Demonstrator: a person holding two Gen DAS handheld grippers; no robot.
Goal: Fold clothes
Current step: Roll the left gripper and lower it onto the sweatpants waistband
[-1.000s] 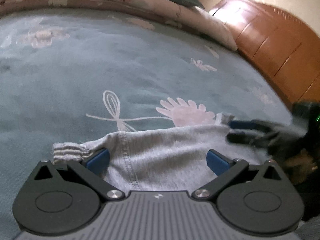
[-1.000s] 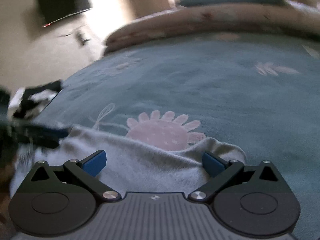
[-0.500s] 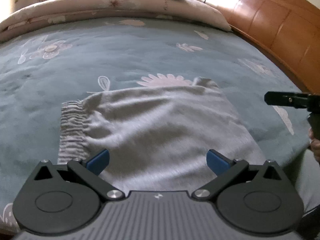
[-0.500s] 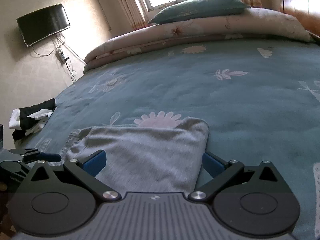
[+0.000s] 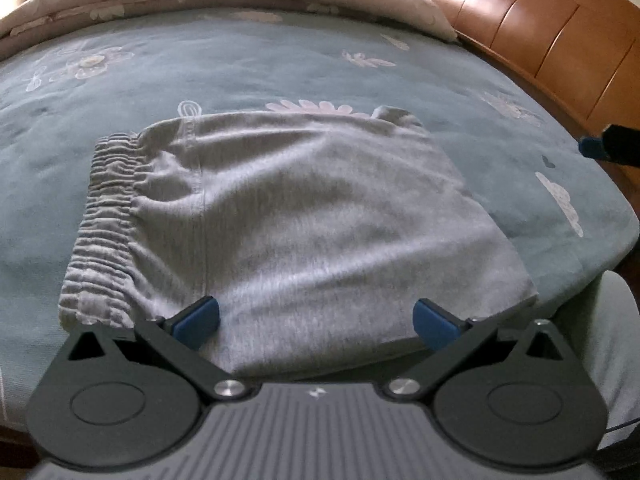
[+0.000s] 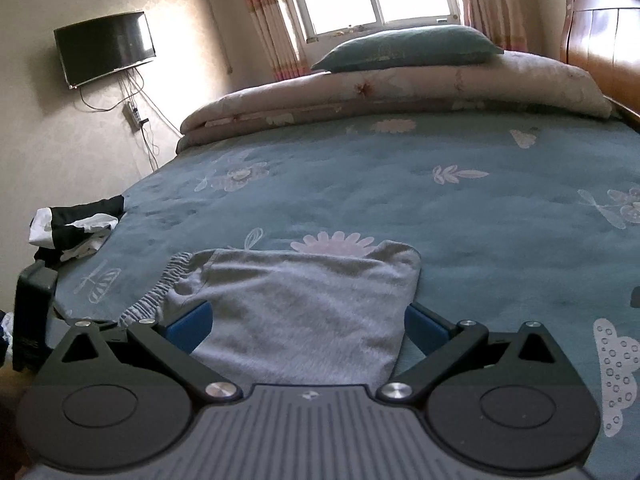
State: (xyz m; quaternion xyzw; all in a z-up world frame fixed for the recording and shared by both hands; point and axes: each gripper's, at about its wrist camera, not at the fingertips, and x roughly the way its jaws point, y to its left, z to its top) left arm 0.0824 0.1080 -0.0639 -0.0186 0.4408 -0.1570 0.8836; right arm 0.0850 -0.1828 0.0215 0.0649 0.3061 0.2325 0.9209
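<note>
**Folded garment at rest, both grippers released**

Left wrist view: one grey garment (image 5: 288,216) lies folded near the bed (image 5: 280,64) edge, within reach; the left gripper (image 5: 316,318) is spread wide, holding nothing.

Right wrist view: the right gripper (image 6: 306,326) is likewise spread and empty — one pillow (image 6: 408,46), one dark clothes pile (image 6: 74,226) waiting.

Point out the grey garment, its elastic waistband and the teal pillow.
grey garment (image 5: 320,216): left wrist view, middle of the flat folded fabric.
elastic waistband (image 5: 100,232): left wrist view, gathered band along the garment's left edge.
teal pillow (image 6: 408,46): right wrist view, centre of its face.
</note>
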